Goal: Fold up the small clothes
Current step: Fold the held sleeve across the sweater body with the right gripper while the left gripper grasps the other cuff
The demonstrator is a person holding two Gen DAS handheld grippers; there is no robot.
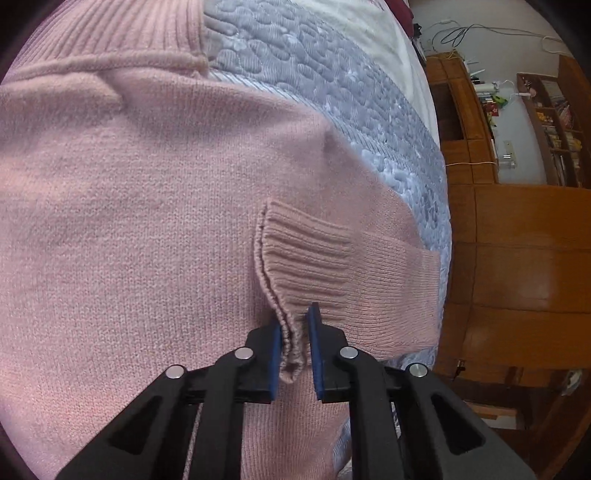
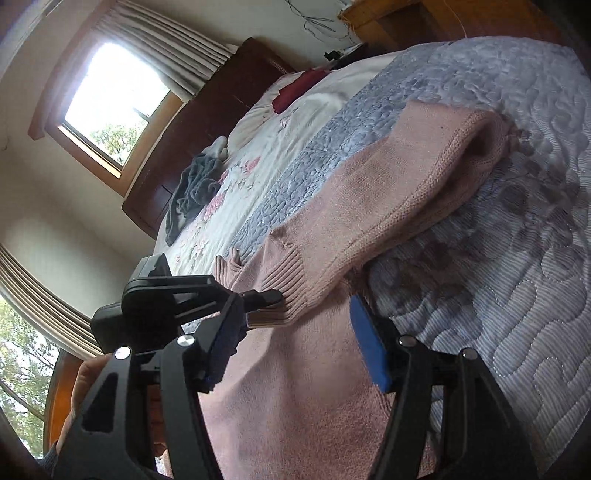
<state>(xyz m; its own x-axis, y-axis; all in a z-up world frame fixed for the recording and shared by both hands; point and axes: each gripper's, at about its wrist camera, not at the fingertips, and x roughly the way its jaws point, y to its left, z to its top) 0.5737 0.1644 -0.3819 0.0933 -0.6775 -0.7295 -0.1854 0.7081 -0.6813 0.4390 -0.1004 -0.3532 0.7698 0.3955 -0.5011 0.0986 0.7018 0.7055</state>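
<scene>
**Inspector:** Start with the largest item.

**Assistant:** A bed under a grey-blue quilted coverlet (image 2: 498, 229). On it lies the pink knitted jumper (image 1: 147, 229), body spread flat. All positions below are given relative to that jumper.

**Inspector:** Its condition?

**Assistant:** The ribbed roll collar (image 1: 110, 33) lies at the far end of the jumper in the left wrist view. One sleeve (image 1: 388, 266) is turned inward across the body, its ribbed cuff (image 1: 303, 254) resting on the chest panel. In my judgement this is a sleeve fold in progress.

**Inspector:** The left tongs?

**Assistant:** The left tongs (image 1: 296, 349) sit over the jumper's body, nipping the bunched edge of the cuff between blue pads. That grip lets the sleeve be carried and laid flat.

**Inspector:** And the right tongs?

**Assistant:** The right tongs (image 2: 295, 347) hover above the jumper's near part, spread wide, holding nothing. They look ready to press the cloth down, though that is a guess.

**Inspector:** Anything else?

**Assistant:** A crumpled dark grey garment (image 2: 192, 192) lies well beyond the jumper, towards the dark wooden headboard (image 2: 207, 122).
</scene>
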